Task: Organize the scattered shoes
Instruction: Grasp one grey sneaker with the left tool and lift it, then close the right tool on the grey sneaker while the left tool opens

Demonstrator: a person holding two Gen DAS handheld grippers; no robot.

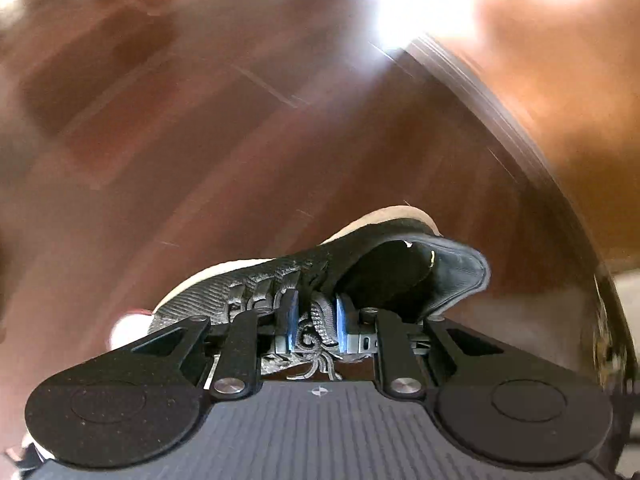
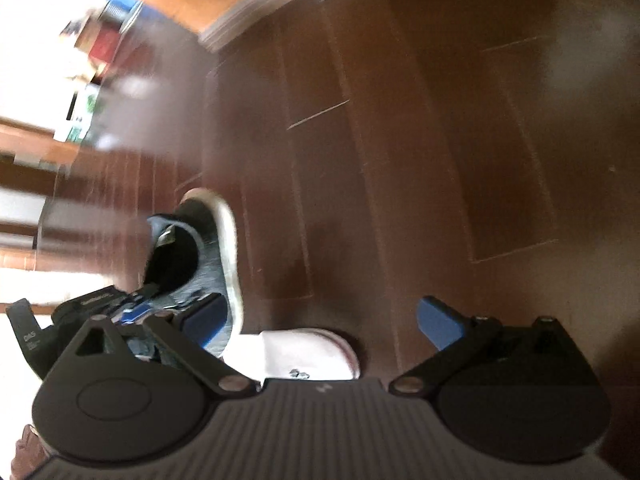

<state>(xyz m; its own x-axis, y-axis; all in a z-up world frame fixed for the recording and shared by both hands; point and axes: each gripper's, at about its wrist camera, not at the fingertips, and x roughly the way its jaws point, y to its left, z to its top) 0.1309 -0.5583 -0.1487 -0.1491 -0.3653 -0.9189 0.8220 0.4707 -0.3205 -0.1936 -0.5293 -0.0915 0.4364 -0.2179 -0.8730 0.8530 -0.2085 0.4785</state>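
Observation:
A black knit sneaker [image 1: 304, 276] with a white sole hangs over the wooden floor, my left gripper [image 1: 314, 320] shut on its tongue and laces. Its heel opening faces up and to the right. In the right wrist view the same sneaker [image 2: 216, 248] shows at the left, with the left gripper [image 2: 136, 312] clamped on it. My right gripper [image 2: 320, 320] stands open, with nothing between its blue pads [image 2: 436, 326]. A white shoe with a red-trimmed sole [image 2: 308, 354] lies just below the open jaws. Its toe [image 1: 128, 326] also peeks out beside the black sneaker.
Dark brown wooden floorboards [image 2: 440, 120] fill both views. A pale baseboard and orange wall [image 2: 256, 16] run along the top of the right wrist view. Blurred clutter [image 2: 92, 40] sits at the upper left there. A dark curved edge [image 1: 500, 120] crosses the left wrist view.

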